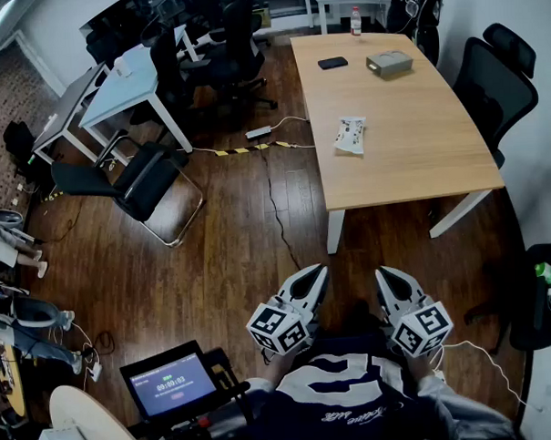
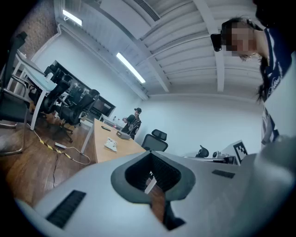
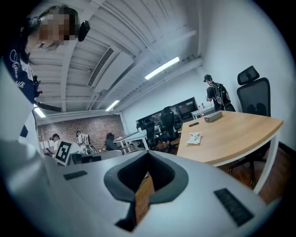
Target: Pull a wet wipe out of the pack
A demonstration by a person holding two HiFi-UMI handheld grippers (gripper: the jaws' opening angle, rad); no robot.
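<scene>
On the near half of the wooden bench [image 1: 409, 136], close to its left edge, lies the pack of wet wipes [image 1: 350, 135]. It sits flat and alone, with a dark phone [image 1: 332, 63] and a grey box [image 1: 389, 64] well apart from it at the far end. The top is bare all round the pack, so nothing has to be shifted to reach it. The person stands on the wood floor [image 1: 222, 253], well apart from the bench, with both tools held close to the chest. The left gripper [image 1: 318, 273] points level toward the bench. Its jaws are pressed together with nothing between them, and only a sliver of floor shows through the slit. The right gripper [image 1: 384, 275] tips slightly downward, and its jaws are likewise fully together and empty. Held side by side and aimed forward like this, they look like a resting carry for the walk up, not a reach. Nothing of the task seems begun: the pack looks untouched, with no wipe showing out of it, though it's too small to read the flap. My guess is that the next move calls for stepping up to the bench, using one pair of jaws to pin the pack down and the other to pinch the wipe. A light pack may lift with the wipe if it isn't held
</scene>
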